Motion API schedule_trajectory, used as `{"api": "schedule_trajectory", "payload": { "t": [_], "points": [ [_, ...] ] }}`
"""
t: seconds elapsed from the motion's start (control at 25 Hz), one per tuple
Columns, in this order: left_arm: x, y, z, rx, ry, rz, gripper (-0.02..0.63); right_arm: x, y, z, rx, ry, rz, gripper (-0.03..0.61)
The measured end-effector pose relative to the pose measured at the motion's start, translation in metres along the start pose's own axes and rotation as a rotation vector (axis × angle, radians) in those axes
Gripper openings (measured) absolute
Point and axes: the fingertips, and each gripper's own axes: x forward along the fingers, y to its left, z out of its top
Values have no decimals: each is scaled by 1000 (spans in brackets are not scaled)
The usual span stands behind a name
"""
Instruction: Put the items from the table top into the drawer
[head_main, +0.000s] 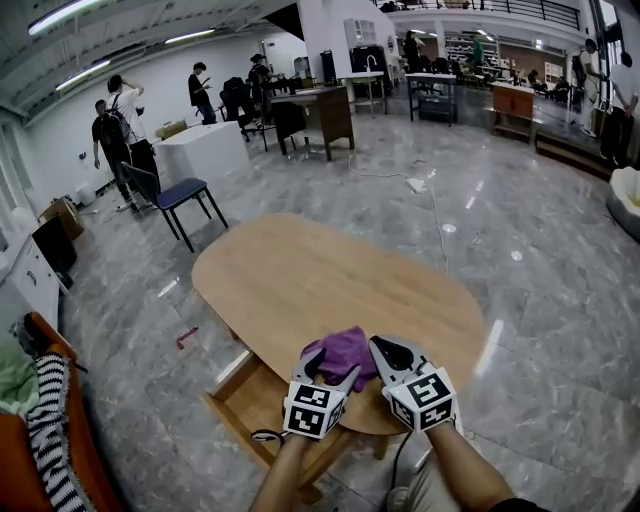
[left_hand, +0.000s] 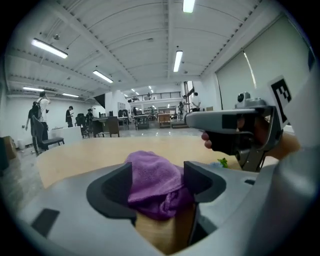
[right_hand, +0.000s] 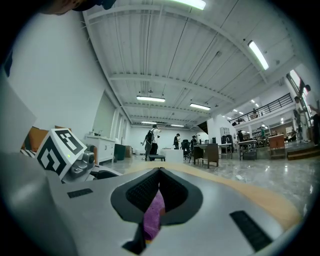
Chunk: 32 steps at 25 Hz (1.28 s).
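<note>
Gathering step: purple cloth (head_main: 343, 352) lies bunched at the near edge of the table (head_main: 300, 270). Right gripper (right_hand: 159, 186) has its jaws closed, pinching a fold. Left gripper (left_hand: 157, 180) has its jaws spread wide, straddling the bunch. Next, probably: close left, lift, lower. Drawer (head_main: 240, 400) below stands pulled out; its visible part looks bare.

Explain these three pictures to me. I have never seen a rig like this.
There is no robot here: a person holds a two-jaw gripper in each hand. The head view looks down from a camera on the person's head; the other two views come from cameras riding on each gripper. A purple cloth lies at the near edge of a wooden table, and an open drawer shows below that edge. The right gripper is shut on a fold of the cloth. The left gripper has its jaws apart, with the cloth between them.
</note>
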Motion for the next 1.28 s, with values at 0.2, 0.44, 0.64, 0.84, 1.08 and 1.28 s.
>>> {"api": "schedule_trajectory", "payload": {
  "t": [0.2,0.44,0.64,0.84,1.08,1.28],
  "points": [
    [4,0,-22,75,102,25,282,2,2,-5,-11,13,-2,17],
    [5,0,-25,173,134,55,114,2,1,-6,-38,20,-3,17],
    [3,1,-24,171,124,57,63,2,0,-8,-26,24,-8,17],
    [-4,2,-23,130,105,37,54,3,6,-7,-30,25,-4,17],
    [-20,8,-17,138,80,61,52,3,15,-5,-42,25,10,17],
    [-39,19,-13,113,61,95,52,2,31,-1,-65,24,35,17]
  ]
}}
